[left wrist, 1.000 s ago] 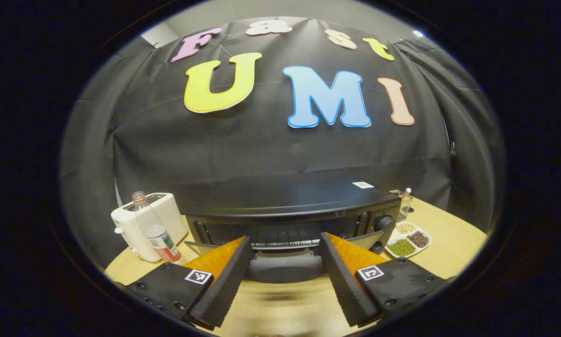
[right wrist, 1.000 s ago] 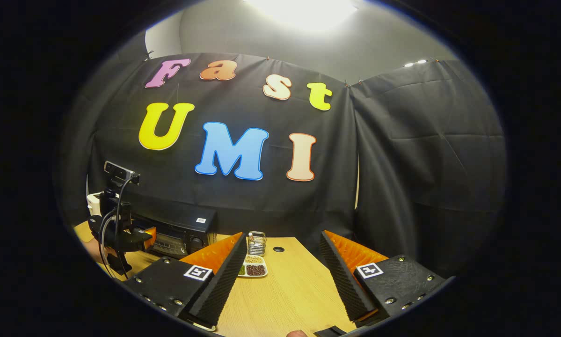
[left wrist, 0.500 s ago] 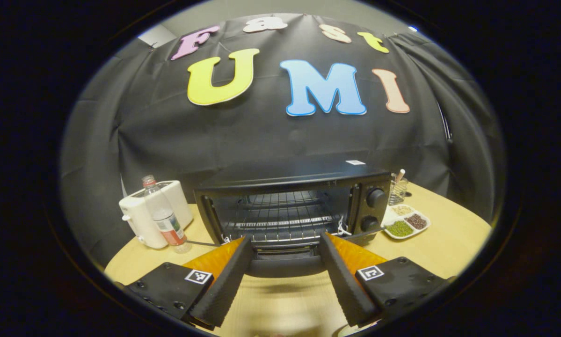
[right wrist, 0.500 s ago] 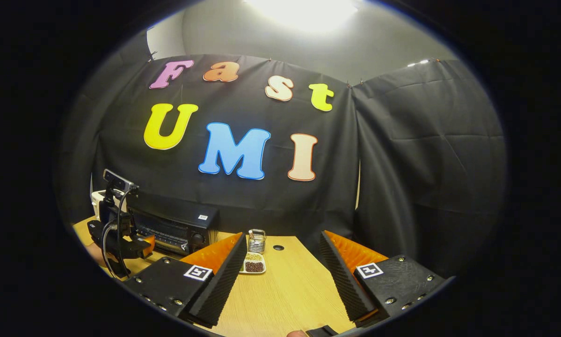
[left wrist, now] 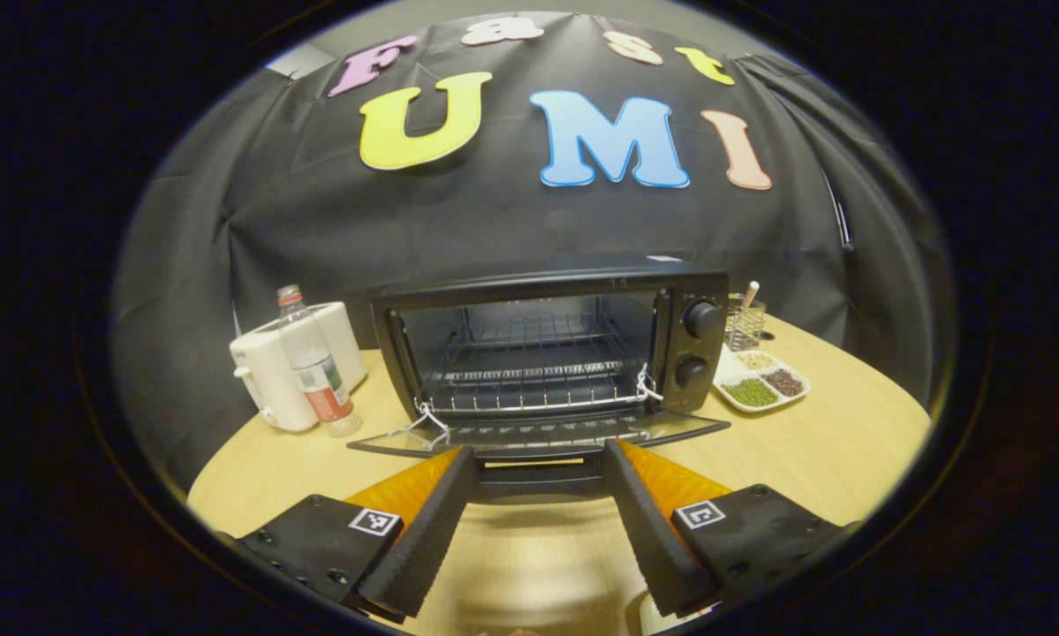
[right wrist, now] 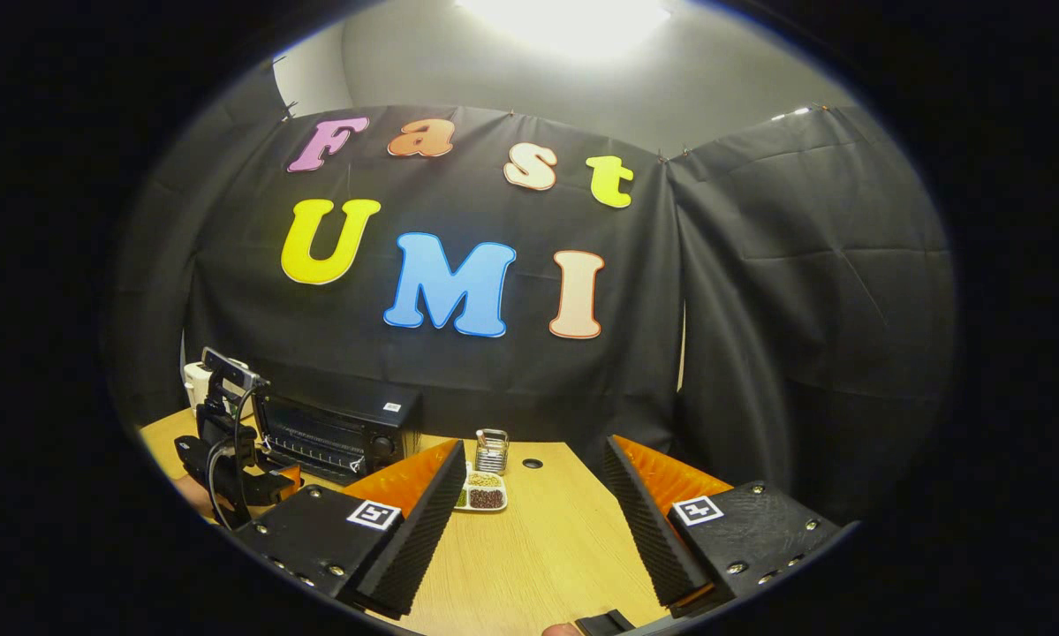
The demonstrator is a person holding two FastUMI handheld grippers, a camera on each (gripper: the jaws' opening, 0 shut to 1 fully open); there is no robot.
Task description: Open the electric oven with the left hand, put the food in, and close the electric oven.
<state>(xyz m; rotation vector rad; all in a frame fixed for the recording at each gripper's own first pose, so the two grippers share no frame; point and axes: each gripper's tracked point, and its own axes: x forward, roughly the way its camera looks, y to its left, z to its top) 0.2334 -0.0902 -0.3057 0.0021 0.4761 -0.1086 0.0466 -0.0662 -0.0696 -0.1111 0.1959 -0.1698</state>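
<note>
Left hand-held gripper (left wrist: 538, 521) sits low over the desk (left wrist: 847, 442), its fingers spread wide with nothing between them. Straight ahead, just past the fingertips, is the electric oven (left wrist: 547, 353), and its door (left wrist: 538, 435) is down, lying nearly flat toward the gripper. The door's handle (left wrist: 540, 481) sits right in the gap between the two fingers; whether either finger touches it, I cannot tell. Inside the oven the wire rack (left wrist: 529, 371) is bare. Two knobs (left wrist: 699, 320) stack on the oven's right panel.

To the oven's left, a white appliance (left wrist: 268, 380) with a plastic bottle (left wrist: 313, 371) standing in front of it. To its right, a divided dish of beans (left wrist: 763, 389) and, behind that, a small mesh holder (left wrist: 745, 325).

Over to the right hand-held gripper (right wrist: 533, 521): it is held wide too, empty, hovering over bare desk well off to the oven's right. From there the oven (right wrist: 339, 433) shows far left, with the left gripper (right wrist: 238, 459) in front of its dropped door. The bean dish (right wrist: 480, 495) lies just beyond the right gripper's left finger.
</note>
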